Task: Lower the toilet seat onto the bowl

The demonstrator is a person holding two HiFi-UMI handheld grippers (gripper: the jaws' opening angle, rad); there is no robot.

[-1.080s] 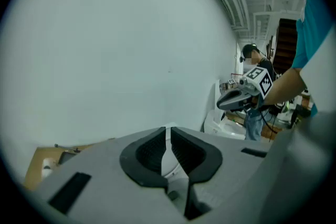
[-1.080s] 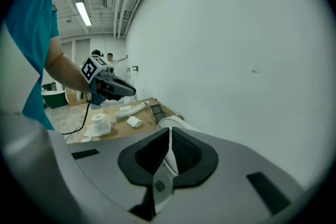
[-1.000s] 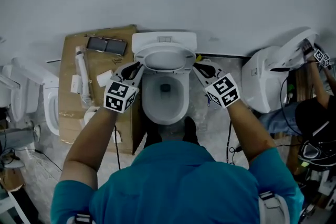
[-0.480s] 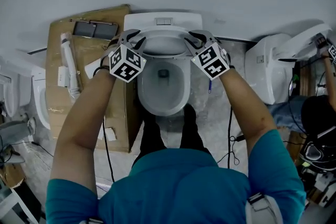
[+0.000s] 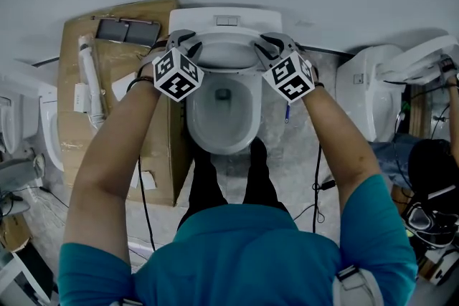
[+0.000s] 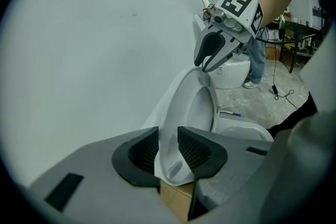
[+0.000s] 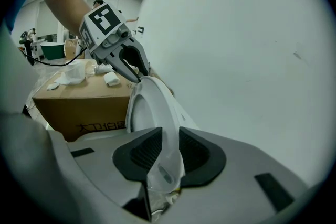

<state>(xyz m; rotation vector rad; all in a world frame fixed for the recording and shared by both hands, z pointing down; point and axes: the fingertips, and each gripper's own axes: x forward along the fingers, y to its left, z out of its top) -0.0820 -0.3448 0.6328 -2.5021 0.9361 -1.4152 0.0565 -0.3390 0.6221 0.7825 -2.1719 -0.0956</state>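
left gripper (image 6: 168, 139): jaws have just been opening. They now stand a narrow gap apart with the toilet seat (image 6: 169, 123) rim between them, and the pads look to meet both faces (no slack visible, though it's hard to be sure at this angle).
right gripper (image 7: 170, 136): jaws have just been opening here too. Same narrow gap, with the opposite rim of the seat filling it and pads against both faces.
seat position: raised and steeply tilted, not down. From each gripper's jaws it runs straight ahead to the other gripper, which is clamped on the far rim.
gripper layout: level with each other, one on each side of the seat, both pointing down at a slant.
bowl (image 5: 224, 148): below both grippers and between them, uncovered.
cistern (image 5: 224, 16): just past both sets of fingertips, against the wall.
cardboard box (image 5: 72, 132): on the outer side of the left gripper, with white parts lying on top.
second toilet (image 5: 362, 97): well off to the outer side of the right gripper.
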